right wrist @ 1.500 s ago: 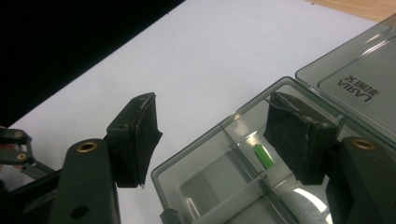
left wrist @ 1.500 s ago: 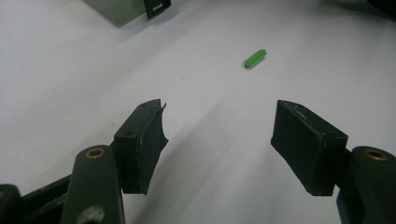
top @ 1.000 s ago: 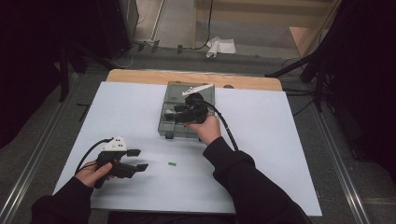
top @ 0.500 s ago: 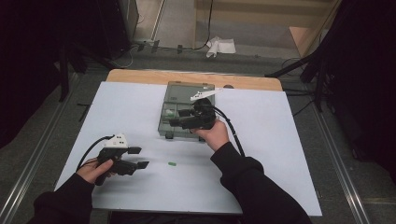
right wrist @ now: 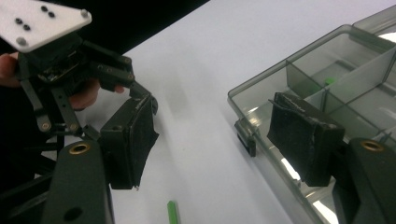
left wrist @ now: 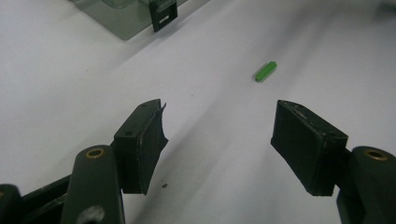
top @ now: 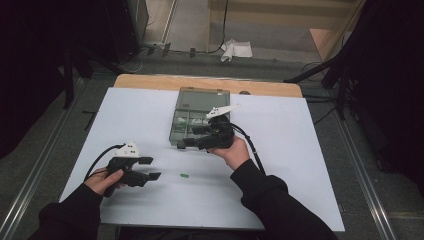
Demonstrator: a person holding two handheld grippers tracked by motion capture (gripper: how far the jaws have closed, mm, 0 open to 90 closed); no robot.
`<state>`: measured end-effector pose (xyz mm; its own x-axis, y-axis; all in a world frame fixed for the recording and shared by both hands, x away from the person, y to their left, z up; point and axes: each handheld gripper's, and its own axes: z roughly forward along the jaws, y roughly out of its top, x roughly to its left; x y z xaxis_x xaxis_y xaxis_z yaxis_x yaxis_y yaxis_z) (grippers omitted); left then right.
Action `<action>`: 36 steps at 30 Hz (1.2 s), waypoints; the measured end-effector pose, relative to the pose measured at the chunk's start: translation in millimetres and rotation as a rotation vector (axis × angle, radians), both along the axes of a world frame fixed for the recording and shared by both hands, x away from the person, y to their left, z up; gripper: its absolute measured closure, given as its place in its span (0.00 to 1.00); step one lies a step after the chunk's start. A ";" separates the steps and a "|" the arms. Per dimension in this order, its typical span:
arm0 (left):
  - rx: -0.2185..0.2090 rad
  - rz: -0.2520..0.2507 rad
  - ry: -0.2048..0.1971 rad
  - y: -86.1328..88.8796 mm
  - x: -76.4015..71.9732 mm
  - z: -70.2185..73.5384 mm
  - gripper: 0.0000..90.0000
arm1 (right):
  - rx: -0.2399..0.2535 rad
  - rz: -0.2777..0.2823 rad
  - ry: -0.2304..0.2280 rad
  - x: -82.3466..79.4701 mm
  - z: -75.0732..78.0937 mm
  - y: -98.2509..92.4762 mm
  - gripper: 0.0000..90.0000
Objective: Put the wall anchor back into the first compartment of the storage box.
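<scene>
Left gripper [top: 150,168] low over white table [top: 310,150], near left edge, jaws wide, nothing between. Small green piece [top: 184,175] flat on table just right of its tips. Right gripper [top: 187,138] at near edge of clear compartment box [top: 200,100], jaws just opened further, wide, empty; green bit [right wrist: 330,81] inside one compartment

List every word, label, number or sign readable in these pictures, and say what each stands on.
No readable text.
The dark latch of the clear grey plastic compartment box bears a small pale mark, too blurred to read.
The white three-cornered plate on the left gripper shows only dark screw holes, no writing.
The small green peg on the white tabletop is unmarked.
</scene>
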<state>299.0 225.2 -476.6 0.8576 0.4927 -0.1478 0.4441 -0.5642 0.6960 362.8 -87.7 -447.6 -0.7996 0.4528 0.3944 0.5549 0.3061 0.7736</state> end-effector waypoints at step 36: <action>0.007 -0.015 -0.008 -4.3 2.2 0.7 0.37 | -0.084 0.023 -0.015 -36.2 -27.4 -0.8 0.39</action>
